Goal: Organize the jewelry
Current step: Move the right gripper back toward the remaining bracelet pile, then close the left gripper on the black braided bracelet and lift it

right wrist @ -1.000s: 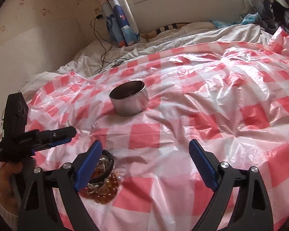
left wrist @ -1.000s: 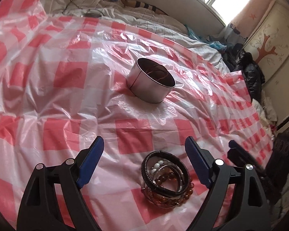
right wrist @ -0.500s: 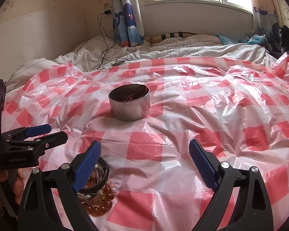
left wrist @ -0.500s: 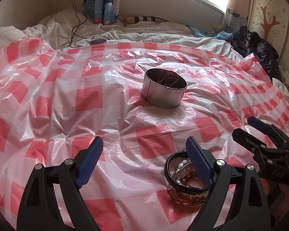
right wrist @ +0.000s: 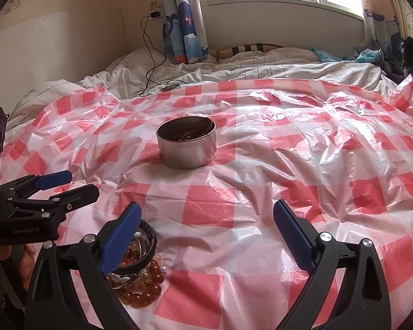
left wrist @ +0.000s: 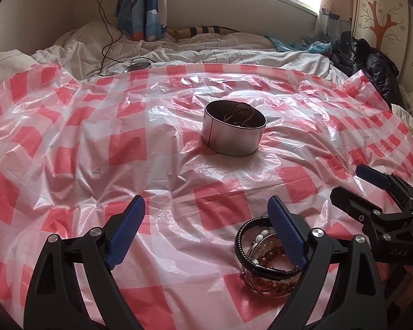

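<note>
A pile of bracelets [left wrist: 264, 258], black braided, amber beads and white beads, lies on the red-checked plastic sheet [left wrist: 102, 143]. It sits under my left gripper's right finger, and in the right wrist view [right wrist: 140, 269] under my right gripper's left finger. A round metal tin [left wrist: 234, 134] holding thin cords stands farther back, also in the right wrist view [right wrist: 186, 148]. My left gripper [left wrist: 206, 225] is open and empty above the sheet. My right gripper [right wrist: 206, 228] is open and empty too.
The sheet covers a bed with rumpled white bedding [left wrist: 206, 52] behind. A charger cable [right wrist: 151, 63] and a small round device lie at the back left. Dark clothes [left wrist: 371, 66] are piled at the right. The wall and window lie beyond.
Both views have tilted up and swung, so the tin and window show more centrally. The bracelet pile has shifted from between my left fingers to under the right finger. Both grippers stay open.
</note>
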### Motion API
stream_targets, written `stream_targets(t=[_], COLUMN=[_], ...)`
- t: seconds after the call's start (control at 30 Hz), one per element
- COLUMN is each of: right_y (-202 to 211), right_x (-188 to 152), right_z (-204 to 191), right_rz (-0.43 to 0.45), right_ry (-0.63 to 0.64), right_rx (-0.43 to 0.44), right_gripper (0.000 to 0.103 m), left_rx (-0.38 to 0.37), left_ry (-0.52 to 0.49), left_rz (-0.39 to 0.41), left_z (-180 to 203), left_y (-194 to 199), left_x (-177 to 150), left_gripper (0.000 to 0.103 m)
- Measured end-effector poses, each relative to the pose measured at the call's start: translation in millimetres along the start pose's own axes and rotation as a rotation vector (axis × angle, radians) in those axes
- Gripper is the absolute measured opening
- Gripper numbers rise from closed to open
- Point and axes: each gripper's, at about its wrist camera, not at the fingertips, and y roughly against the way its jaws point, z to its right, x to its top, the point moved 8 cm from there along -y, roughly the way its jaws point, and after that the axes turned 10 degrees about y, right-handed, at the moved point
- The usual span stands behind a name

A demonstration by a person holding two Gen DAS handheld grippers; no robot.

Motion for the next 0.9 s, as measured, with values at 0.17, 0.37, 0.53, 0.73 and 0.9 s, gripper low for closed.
stream_targets(t=[0.17,0.37,0.53,0.73,0.9], right_y=[0.6,1.9,3.7,3.9,2.7], right_x=[-0.8,-0.2,1.2,3.0,1.3], right_z=[-2.7,-5.8,-5.0,7.1,21.0], right_rz=[-0.002,-0.001,0.002,0.004,-0.002], right_ry=[0.002,0.004,-0.002,-0.064,-0.162], right_rx=[0.005,0.011,0.018,0.046,0.086], right_gripper=[0.093,0.093,0.093,0.093,0.093], left_rx=[0.014,-0.096,-0.329,-0.385,-0.466], left_ry=[-0.027,0.023,0.269,0.299,0.313], left_rz=[0.013,-0.049,-0.206,-0.259,-0.344], left_z=[3.5,8.5,-6.4,-2.0,12.1], left_y=[-0.2,-3.9,-16.7,-21.7,-28.1], left_x=[0.8,-2.2,-9.4,-17.6,-28.7], left_gripper=[0.087,0.087,0.087,0.086,0.074])
